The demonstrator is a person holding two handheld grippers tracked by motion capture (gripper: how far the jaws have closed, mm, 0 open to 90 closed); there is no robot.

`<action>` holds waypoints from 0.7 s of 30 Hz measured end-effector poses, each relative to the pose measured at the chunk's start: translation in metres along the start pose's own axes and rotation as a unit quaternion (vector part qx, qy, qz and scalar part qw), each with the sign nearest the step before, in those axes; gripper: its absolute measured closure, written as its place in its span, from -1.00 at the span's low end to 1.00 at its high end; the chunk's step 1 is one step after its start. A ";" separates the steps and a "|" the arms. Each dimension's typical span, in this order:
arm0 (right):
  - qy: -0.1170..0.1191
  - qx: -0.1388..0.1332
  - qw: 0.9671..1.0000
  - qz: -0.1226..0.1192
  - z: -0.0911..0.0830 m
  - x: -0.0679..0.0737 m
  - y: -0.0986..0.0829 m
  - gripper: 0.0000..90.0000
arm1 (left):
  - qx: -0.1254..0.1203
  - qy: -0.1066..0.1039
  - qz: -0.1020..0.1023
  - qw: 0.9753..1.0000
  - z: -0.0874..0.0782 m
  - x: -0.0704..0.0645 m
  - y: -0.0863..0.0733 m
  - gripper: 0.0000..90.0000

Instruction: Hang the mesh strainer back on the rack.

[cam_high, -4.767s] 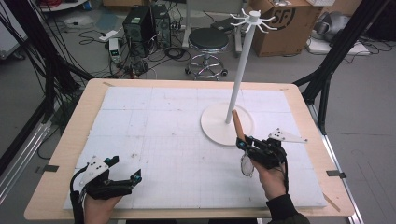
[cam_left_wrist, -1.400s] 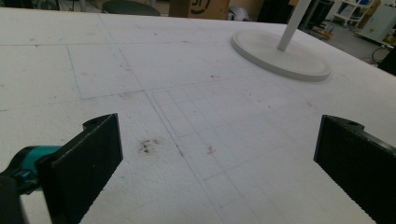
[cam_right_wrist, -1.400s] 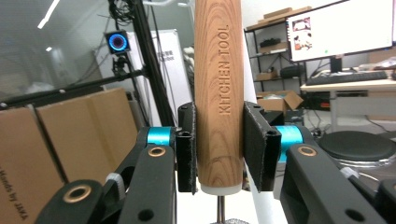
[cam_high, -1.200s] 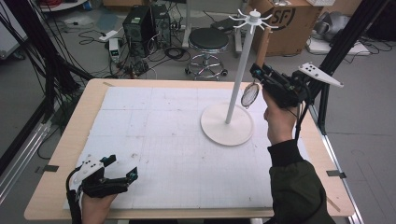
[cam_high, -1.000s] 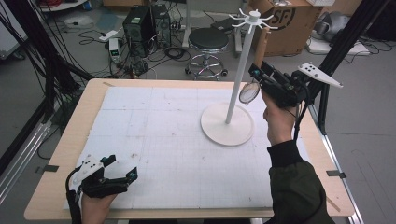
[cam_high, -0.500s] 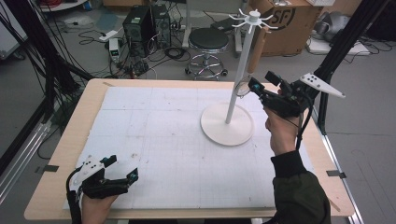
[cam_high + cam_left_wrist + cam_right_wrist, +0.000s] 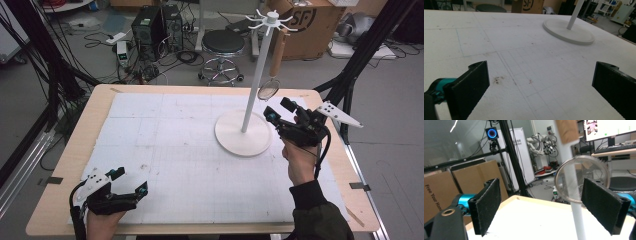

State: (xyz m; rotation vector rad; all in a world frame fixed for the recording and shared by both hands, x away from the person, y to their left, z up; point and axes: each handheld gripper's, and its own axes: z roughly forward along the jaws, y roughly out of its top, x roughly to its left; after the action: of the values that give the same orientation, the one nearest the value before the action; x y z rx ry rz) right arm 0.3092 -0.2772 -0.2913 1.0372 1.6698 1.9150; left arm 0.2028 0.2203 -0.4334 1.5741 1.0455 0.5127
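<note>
The strainer [image 7: 270, 79] hangs by its wooden handle from a hook at the top of the white stand [image 7: 260, 70], in the upper right of the high view, its round mesh bowl dangling beside the pole. Hung this way it is off the table and free to swing, which we judge is the point of the work. Our right gripper [image 7: 279, 111] sits just below and right of the mesh, jaws spread wide and holding nothing; in the right gripper view the mesh ring [image 7: 582, 178] floats between the two black pads, apart from both. The pole runs close behind the bowl, so it is what the jaws could knock against.

Our left gripper [image 7: 131, 184] rests at the lower left of the mat [image 7: 175, 145], also wide open and empty, well away from the stand's round base [image 7: 569, 31]. Beyond the table's far edge stand a stool [image 7: 224, 44], a cardboard box [image 7: 320, 22] and a computer case [image 7: 150, 25], none in the way.
</note>
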 end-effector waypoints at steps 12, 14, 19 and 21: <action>0.022 0.038 0.999 -0.005 0.000 0.011 -0.032 -0.65 | -0.003 -0.006 0.003 1.000 0.001 -0.004 0.001 -0.96; 0.020 0.043 0.999 -0.006 -0.001 0.011 -0.037 -0.65 | -0.002 -0.008 0.005 1.000 0.002 -0.005 0.001 -0.96; 0.021 0.054 0.998 -0.005 -0.006 0.011 -0.043 -0.67 | 0.001 -0.011 0.009 1.000 0.003 -0.006 0.001 -0.96; 0.021 0.053 0.998 -0.008 -0.008 0.011 -0.046 -0.67 | 0.000 -0.011 0.009 1.000 0.003 -0.006 0.001 -0.96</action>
State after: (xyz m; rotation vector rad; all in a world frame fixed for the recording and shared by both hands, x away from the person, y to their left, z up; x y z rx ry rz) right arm 0.2885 -0.2650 -0.3326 1.0247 1.8154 1.8684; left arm 0.2024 0.2139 -0.4320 1.5867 1.0163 0.5069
